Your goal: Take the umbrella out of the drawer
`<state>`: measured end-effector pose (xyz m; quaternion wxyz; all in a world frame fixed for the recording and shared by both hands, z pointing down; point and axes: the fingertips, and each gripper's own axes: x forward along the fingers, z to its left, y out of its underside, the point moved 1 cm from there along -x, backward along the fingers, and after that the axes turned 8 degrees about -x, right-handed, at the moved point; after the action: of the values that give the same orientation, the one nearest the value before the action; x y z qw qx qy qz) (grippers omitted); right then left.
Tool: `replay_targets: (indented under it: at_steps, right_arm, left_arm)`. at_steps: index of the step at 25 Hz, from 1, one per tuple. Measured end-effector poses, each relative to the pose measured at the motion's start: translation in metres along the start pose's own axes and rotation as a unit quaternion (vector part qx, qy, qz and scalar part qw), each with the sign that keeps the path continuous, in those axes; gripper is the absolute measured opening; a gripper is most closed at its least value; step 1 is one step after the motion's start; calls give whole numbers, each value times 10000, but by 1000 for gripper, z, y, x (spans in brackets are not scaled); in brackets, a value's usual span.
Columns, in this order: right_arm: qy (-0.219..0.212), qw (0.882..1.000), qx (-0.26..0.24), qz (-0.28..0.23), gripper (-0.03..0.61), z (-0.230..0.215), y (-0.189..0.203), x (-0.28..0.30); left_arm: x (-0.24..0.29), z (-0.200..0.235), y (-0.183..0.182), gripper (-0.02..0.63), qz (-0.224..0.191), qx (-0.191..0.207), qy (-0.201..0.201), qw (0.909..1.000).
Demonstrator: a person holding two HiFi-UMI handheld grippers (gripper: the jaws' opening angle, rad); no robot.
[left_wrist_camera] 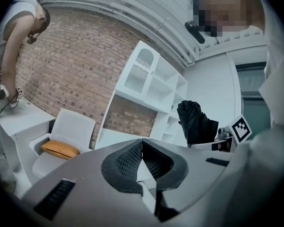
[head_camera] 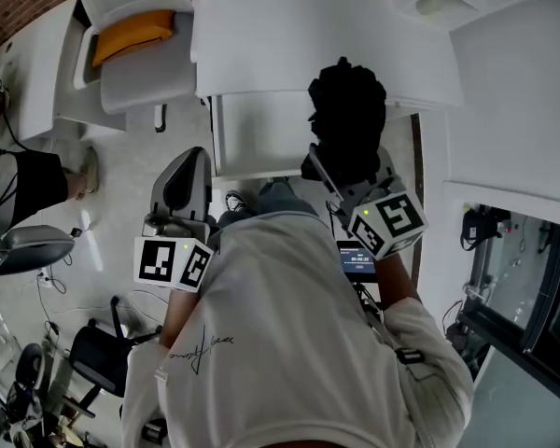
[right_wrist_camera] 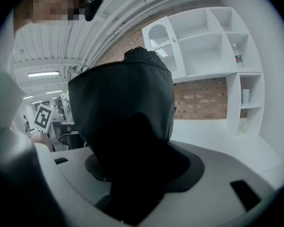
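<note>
Umbrella (head_camera: pixel 347 119) black, soft crumpled fabric, bunched in a bulky lump, pinched in your right gripper (head_camera: pixel 353 187), left gripper (left_wrist_camera: pixel 142 148) with ribbed pads (left_wrist_camera: pixel 125 162) pressed together.

Black umbrella (right_wrist_camera: pixel 125 103) — in right gripper (right_wrist_camera: pixel 132 176)

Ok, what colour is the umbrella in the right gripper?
Plain black. The umbrella shows best in the right gripper view, held between the jaws.
</note>
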<state>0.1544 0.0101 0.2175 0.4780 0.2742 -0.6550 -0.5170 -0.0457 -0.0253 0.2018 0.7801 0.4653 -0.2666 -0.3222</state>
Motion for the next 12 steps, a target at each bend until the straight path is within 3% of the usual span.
replay_targets:
  at_steps: [12]
  right_arm:
    - [394,9973,51,-615,236,-3,-12,-38]
  left_arm:
    - [1,-25,-11,17,-98,360,326,9988]
